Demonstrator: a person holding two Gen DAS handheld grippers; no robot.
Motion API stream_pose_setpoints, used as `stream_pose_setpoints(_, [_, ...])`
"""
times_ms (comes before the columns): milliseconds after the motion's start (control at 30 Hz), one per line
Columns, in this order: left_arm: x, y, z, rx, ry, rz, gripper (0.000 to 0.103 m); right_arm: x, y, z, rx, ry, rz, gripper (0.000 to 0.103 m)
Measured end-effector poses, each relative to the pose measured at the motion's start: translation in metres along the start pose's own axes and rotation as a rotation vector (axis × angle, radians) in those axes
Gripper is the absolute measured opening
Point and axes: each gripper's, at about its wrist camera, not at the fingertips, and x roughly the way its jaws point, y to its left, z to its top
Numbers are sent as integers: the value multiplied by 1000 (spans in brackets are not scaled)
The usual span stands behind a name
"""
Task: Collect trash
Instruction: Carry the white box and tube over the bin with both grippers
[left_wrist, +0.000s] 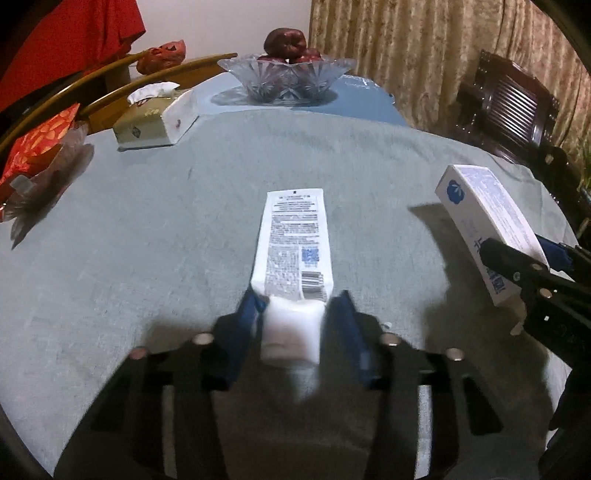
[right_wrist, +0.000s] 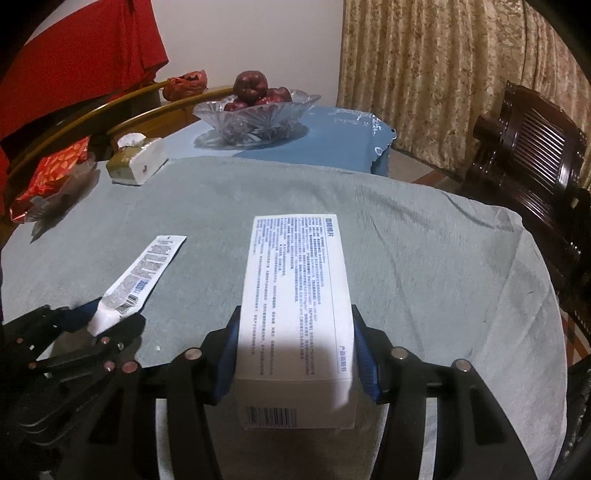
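My left gripper (left_wrist: 295, 314) clenched on white tube (left_wrist: 293, 243), my right gripper (right_wrist: 295, 350) grasping white carton (right_wrist: 295, 295), glass fruit bowl (left_wrist: 286, 75) at 12 o'clock

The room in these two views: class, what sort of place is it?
Most likely a home dining room: a cloth-covered table bearing a glass fruit bowl, a tissue box, wooden chairs around it, and curtains behind.

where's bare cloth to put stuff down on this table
The widest bare stretch of grey cloth lies ahead of the box, running to the right edge. Another lies between the tube and the tissue box. The far left is crowded: tissue box, red wrappers. The fruit bowl fills the far blue cloth.
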Motion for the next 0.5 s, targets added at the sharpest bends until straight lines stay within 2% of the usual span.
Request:
stream_pose_setpoints(167, [-8, -1, -3, -8, -19, -20, 37, -5, 2, 0, -2, -5, 5, 54])
stream_pose_setpoints(300, [-24, -9, -13, 17, -53, -7, 37, -15, 3, -1, -8, -13, 15, 54])
stream_pose_setpoints(500, [-52, -11, -20, -5, -108, 4, 37, -34, 5, -6, -13, -22, 25, 54])
